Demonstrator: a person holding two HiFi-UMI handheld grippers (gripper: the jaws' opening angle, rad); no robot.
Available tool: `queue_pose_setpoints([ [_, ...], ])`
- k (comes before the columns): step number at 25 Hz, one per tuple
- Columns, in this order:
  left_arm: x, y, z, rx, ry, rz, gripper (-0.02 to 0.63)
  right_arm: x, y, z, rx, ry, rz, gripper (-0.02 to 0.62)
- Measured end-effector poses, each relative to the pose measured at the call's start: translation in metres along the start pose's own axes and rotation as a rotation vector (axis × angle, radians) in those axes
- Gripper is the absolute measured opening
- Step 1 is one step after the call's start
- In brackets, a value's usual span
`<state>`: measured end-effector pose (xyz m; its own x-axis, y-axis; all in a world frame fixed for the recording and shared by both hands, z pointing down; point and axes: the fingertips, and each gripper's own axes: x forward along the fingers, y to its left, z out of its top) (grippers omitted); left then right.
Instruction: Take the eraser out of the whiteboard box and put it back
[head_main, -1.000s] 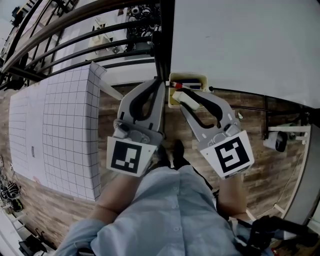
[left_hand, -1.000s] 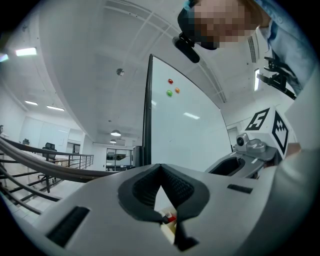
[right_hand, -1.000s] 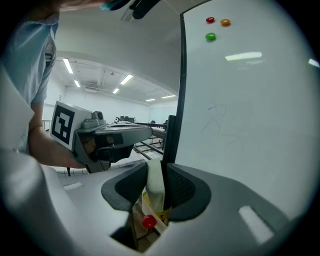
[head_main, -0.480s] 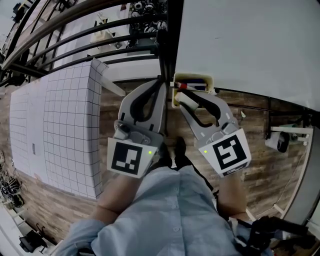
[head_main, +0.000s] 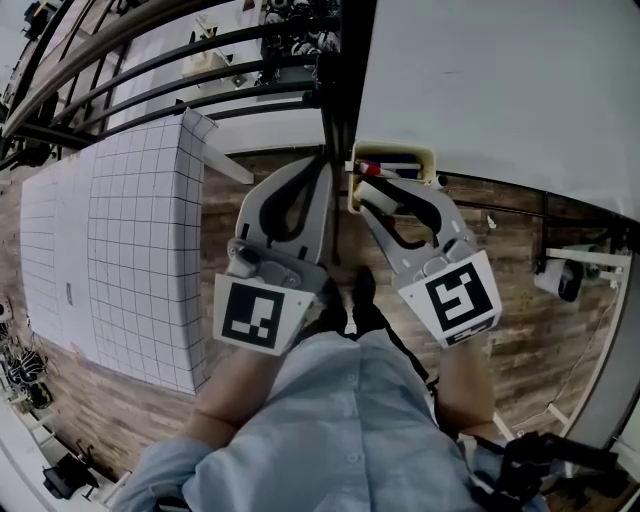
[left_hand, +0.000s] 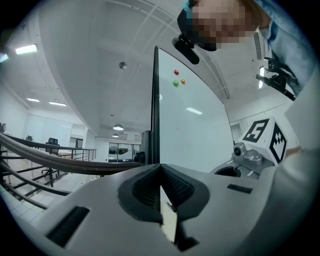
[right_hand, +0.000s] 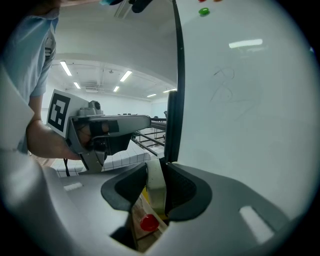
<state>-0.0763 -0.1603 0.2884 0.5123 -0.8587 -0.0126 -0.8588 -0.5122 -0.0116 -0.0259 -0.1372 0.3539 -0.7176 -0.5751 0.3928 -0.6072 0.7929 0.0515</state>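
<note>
A cream whiteboard box (head_main: 396, 151) hangs at the lower left corner of the whiteboard (head_main: 500, 90); a red-capped marker (head_main: 368, 168) lies inside it. My right gripper (head_main: 368, 190) is shut on the white eraser (head_main: 377, 197) and holds it at the box's near edge. In the right gripper view the eraser (right_hand: 156, 187) stands upright between the pads of the right gripper (right_hand: 157, 172), with the red cap (right_hand: 149, 222) below it. Just left of the box, by the board's dark frame, my left gripper (head_main: 322, 162) is shut with nothing in it; its jaws meet in the left gripper (left_hand: 160, 170) view.
A white gridded panel (head_main: 130, 250) lies to the left over the wooden floor. Dark railings (head_main: 150, 60) run behind it. A small white camera on a stand (head_main: 555, 280) is at the right. Coloured magnets (left_hand: 176, 83) sit high on the whiteboard (left_hand: 195, 125).
My right gripper has sunk with the eraser, closer to the box. The left gripper has dropped slightly beside the board's frame and stays shut.
</note>
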Motion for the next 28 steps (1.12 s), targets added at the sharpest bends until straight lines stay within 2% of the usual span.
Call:
queue_pose_setpoints([
  [14,-0.012,-0.001,0.01,0.016,-0.016,0.014,-0.002,0.0,0.004,-0.001,0.005,-0.009,-0.009,0.164],
  [20,-0.021,-0.007,0.019,0.024,-0.039,0.021,-0.002,-0.012,0.004,0.009,0.001,-0.041,-0.049,0.163],
  [26,-0.031,-0.02,0.037,0.04,-0.072,0.018,-0.002,-0.039,0.0,0.038,0.043,-0.162,-0.07,0.161],
  [28,-0.034,-0.025,0.044,0.044,-0.086,0.018,-0.002,-0.049,-0.003,0.05,0.043,-0.211,-0.087,0.143],
])
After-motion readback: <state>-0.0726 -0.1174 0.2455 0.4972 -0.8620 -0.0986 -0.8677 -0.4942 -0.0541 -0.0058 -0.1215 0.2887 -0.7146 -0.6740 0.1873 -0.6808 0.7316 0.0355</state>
